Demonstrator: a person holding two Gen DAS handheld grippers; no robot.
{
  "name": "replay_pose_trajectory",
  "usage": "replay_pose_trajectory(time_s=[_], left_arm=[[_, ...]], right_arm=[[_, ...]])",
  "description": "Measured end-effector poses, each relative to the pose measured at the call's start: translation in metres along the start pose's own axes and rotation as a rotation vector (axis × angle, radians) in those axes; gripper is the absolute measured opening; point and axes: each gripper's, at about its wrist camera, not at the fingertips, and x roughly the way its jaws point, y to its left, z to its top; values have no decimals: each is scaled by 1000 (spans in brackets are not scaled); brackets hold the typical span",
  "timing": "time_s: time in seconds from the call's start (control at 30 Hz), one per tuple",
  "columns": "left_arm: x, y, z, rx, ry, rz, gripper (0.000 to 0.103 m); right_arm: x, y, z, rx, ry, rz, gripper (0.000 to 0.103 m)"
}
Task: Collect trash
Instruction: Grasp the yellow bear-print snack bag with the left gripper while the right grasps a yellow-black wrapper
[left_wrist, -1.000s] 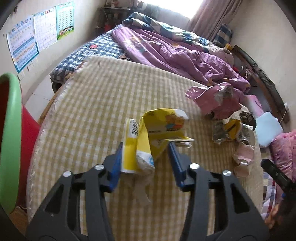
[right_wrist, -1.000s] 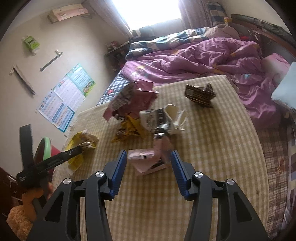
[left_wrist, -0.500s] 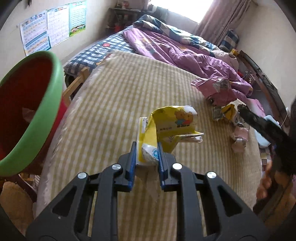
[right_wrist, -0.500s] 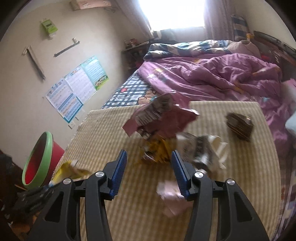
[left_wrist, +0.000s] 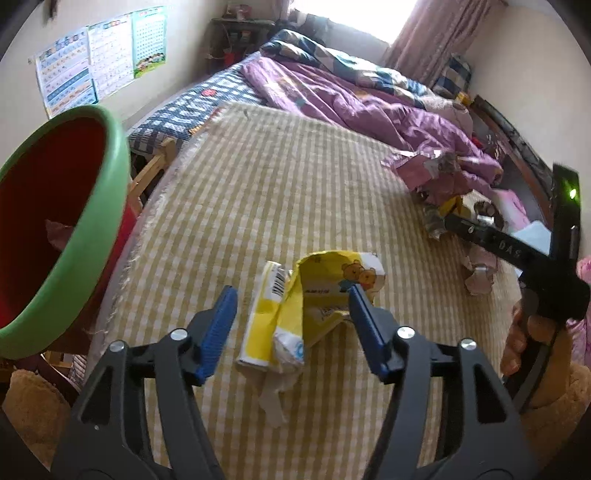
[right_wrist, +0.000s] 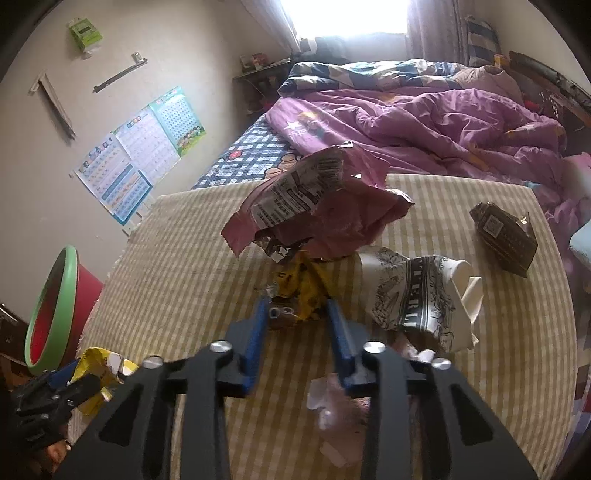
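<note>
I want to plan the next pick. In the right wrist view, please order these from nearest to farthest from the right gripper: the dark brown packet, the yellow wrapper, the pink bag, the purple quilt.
1. yellow wrapper: just past the right gripper, between the closing fingers.
2. pink bag: behind the wrapper, centre.
3. dark brown packet: far right of the mat.
4. purple quilt: on the bed beyond the mat.

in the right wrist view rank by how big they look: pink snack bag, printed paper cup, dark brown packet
1. pink snack bag
2. printed paper cup
3. dark brown packet
The cup lies nearer the camera, so its lead over the packet is unsure.
</note>
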Motion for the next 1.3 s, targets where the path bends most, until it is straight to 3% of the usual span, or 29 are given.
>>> replay_pose_trajectory(time_s=[0.1, 0.23, 0.3, 0.43, 0.47, 0.5, 0.57, 0.93, 1.0, 1.1, 1.3], left_arm=[[6, -2, -2, 9, 18, -10, 59], [7, -1, -4, 2, 22, -30, 40], [4, 2, -3, -3, 10, -21, 22], [0, 11, -3, -39, 1, -13, 22], [-1, 12, -2, -44, -2, -12, 22], [-2, 13, -2, -46, -5, -10, 22], [-3, 12, -2, -47, -10, -10, 21], [-21, 18, -6, -60, -48, 2, 21], [-24, 20, -7, -66, -55, 7, 21], [-29, 25, -7, -79, -68, 14, 21], [-35, 28, -5, -87, -88, 20, 21]], right_arm=[[-5, -1, -1, 17, 3, 27, 7], [-21, -4, -7, 64, -16, 75, 6], [-29, 0, -12, 71, -20, 100, 6], [-41, 8, -17, 52, -69, 99, 10], [-40, 8, -14, 51, -77, 81, 16], [-38, 8, -11, 49, -77, 65, 35], [-32, 8, -3, 46, -88, 46, 59], [24, 15, 18, 69, 12, -4, 59], [28, 15, 15, 77, 26, 4, 42], [23, 13, 11, 98, 25, 30, 35], [-10, 21, 7, 90, -24, 87, 34]])
